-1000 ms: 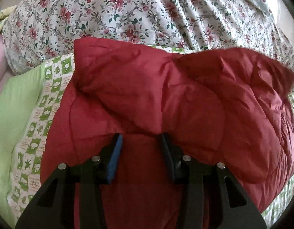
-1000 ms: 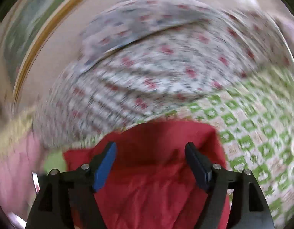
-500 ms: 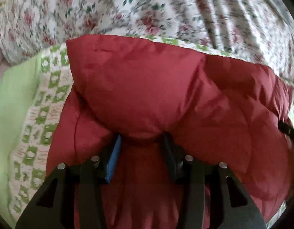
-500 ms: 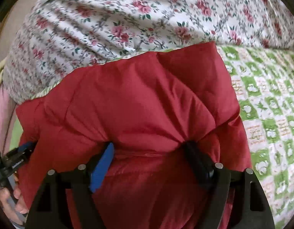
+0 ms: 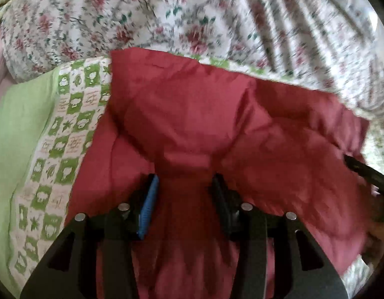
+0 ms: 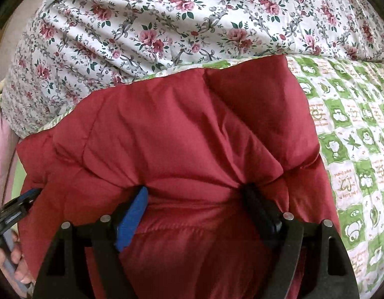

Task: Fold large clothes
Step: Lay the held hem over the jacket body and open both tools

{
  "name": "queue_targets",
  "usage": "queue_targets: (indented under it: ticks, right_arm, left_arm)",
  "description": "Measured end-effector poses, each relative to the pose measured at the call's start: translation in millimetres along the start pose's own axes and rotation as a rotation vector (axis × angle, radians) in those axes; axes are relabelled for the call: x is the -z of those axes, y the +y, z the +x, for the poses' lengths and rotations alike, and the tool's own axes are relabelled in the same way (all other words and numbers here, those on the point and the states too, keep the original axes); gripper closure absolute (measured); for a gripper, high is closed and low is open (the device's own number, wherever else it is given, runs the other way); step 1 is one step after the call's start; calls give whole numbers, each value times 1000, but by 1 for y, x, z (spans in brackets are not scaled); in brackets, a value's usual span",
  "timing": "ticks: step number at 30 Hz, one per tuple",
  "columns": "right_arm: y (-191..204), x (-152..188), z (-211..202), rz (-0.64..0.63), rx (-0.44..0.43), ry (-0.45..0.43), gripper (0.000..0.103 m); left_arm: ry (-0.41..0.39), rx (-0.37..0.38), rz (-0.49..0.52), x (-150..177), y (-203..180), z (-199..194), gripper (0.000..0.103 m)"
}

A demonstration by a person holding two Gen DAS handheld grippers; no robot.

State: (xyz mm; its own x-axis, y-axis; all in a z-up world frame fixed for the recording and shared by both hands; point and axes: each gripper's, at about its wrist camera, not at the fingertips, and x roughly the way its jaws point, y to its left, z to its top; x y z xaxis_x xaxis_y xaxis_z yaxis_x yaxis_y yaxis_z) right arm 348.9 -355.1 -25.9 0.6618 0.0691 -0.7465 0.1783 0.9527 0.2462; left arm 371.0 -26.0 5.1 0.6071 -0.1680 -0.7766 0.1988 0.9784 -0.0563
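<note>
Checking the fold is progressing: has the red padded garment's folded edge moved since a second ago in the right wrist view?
Yes. The red garment now reaches up to the floral sheet, covering far more of the green checked quilt.

You find lettering only on the green-and-white checked bedsheet (image 6: 354, 134): the white squares in the right wrist view carry small tan script, but it is too small and warped for you to read a single word. In the left wrist view the same sheet (image 5: 67, 129) shows tan marks blurred beyond reading. You can read no label, brand or number elsewhere.
</note>
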Motion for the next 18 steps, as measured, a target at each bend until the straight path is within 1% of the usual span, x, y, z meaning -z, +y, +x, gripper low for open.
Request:
queue_targets:
  ticks: [4, 9, 13, 15, 18]
  right_arm:
    - [2, 1, -3, -2, 6, -10, 21]
    - [4, 2, -12, 8, 10, -9, 21]
    - [7, 6, -38, 22, -10, -40, 22]
    - [7, 12, -54, 26, -33, -58, 22]
    - [6, 27, -81, 21, -58, -85, 22]
  left_arm:
    - [-22, 44, -22, 14, 14, -25, 59]
    - [-12, 87, -56, 23, 26, -33, 59]
    - [16, 78, -54, 23, 30, -21, 59]
    - [38, 59, -42, 22, 27, -11, 59]
    - [42, 30, -30, 22, 24, 0, 56]
